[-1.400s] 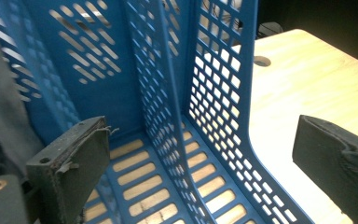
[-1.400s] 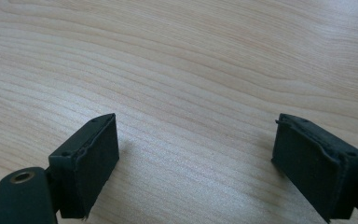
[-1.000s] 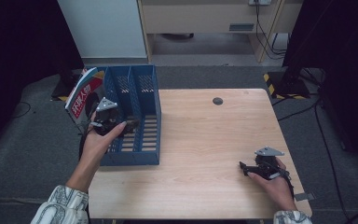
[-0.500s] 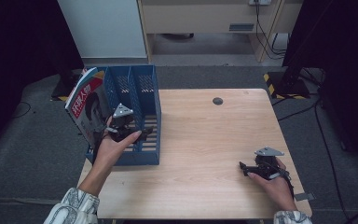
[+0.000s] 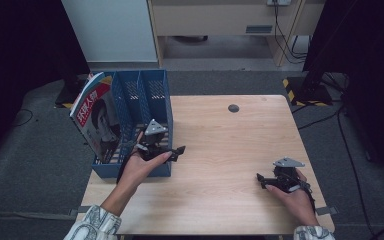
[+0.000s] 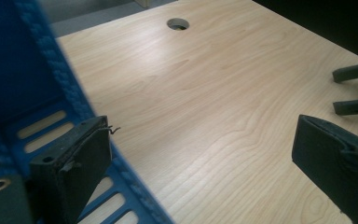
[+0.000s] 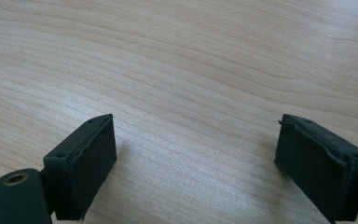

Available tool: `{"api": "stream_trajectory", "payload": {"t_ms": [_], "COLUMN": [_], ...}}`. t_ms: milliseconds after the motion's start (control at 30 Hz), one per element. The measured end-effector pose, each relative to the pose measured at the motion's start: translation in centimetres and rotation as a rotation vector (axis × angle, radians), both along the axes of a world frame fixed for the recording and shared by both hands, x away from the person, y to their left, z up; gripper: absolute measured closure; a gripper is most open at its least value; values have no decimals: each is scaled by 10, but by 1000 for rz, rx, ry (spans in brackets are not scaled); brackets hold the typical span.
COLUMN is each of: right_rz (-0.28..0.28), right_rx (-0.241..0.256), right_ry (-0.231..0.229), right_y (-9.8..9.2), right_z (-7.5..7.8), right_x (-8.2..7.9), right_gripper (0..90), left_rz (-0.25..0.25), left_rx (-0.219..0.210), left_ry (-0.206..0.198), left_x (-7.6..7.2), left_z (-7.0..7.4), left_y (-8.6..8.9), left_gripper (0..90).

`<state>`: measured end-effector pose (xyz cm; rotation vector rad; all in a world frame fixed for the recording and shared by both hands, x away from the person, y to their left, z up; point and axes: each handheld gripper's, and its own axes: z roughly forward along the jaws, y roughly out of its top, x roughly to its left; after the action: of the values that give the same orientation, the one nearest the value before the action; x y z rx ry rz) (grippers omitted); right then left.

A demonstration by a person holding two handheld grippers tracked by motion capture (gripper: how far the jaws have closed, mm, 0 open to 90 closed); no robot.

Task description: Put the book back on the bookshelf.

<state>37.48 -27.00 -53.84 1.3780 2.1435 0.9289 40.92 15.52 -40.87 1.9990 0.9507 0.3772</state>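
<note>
Black left claw [image 5: 179, 150], right claw [image 5: 260, 180], grey triangular top plates; sleeves pale, patterned, perhaps floral

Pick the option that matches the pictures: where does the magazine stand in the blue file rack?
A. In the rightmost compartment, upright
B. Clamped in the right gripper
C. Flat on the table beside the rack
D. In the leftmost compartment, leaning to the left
D: in the high view the magazine leans leftward out of the leftmost compartment of the blue file rack, while the right gripper rests open and empty on the table.
</note>
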Motion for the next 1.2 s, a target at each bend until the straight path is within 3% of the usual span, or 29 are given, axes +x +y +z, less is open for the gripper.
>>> {"api": "stream_trajectory", "payload": {"t_ms": [333, 533, 1200], "right_rz": [2, 2, 2], "right_rx": [-3, -1, 1], "right_ry": [2, 4, 5], "right_y": [0, 0, 0], "right_z": [0, 0, 0], "right_x": [0, 0, -1], "right_gripper": [126, 125, 121], "left_rz": [-84, -135, -202], "left_rx": [12, 40, 81], "left_ry": [5, 32, 122], "left_x": [-8, -13, -21], "left_z": [-9, -23, -76], "left_y": [-41, -68, -111], "left_gripper": [45, 47, 52]}}
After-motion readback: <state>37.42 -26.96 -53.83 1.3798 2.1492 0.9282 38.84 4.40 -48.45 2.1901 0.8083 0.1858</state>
